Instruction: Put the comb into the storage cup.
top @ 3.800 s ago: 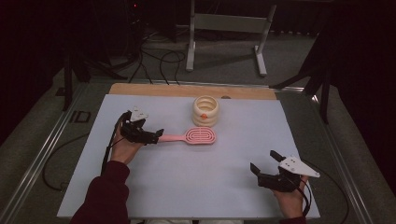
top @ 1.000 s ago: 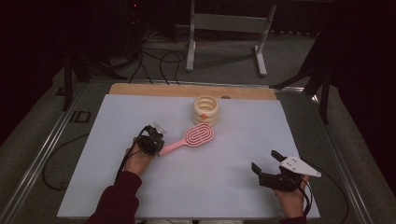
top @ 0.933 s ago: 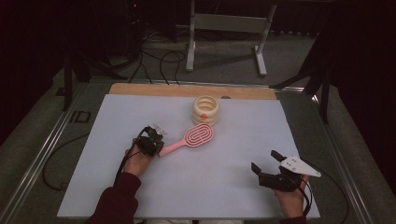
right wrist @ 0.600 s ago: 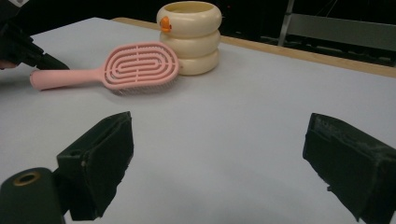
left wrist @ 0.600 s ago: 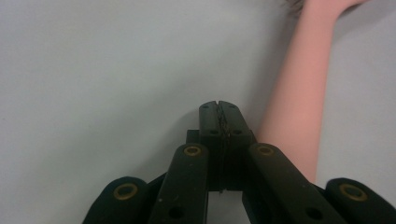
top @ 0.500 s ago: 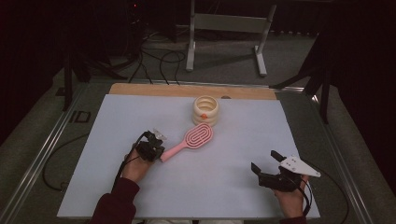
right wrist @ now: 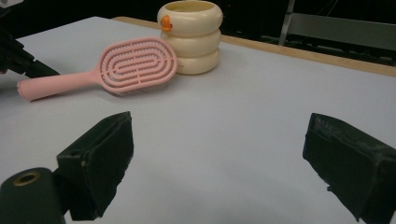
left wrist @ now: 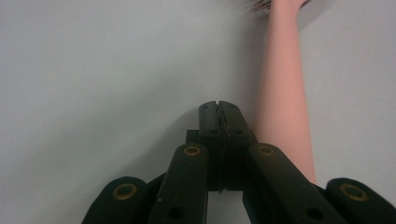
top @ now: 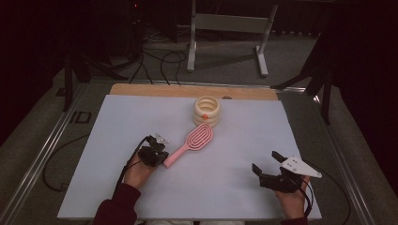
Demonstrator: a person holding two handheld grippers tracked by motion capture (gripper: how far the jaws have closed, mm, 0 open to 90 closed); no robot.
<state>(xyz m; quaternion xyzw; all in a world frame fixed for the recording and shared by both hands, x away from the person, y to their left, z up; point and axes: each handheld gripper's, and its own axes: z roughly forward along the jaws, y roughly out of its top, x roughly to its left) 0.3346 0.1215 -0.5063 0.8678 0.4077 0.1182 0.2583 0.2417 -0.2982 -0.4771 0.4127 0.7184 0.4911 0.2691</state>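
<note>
Pink plastic marked the centre of the white table point(top: 103, 140) as I worked it with a gripper in each hand. At the left, my left gripper point(top: 157, 152) lay low on the sheet with its jaws clenched tight on nothing, the handle end of the pink hairbrush point(top: 190, 143) just beside them; in the left gripper view the closed tips point(left wrist: 218, 108) sat on the table with that handle point(left wrist: 282, 98) running past their right side, and I could not tell whether the two touched. The brush lay flat, slanting up and to the right, its oval head resting close against the cream ringed holder point(top: 206, 110), which stood upright near the table's far edge with an orange spot on its side. At the right, well apart from the brush, my right gripper point(top: 268, 166) hovered near the table's near edge, its jaws spread wide and empty; in the right gripper view the brush point(right wrist: 116, 67) and holder point(right wrist: 189, 37) lay beyond them.
</note>
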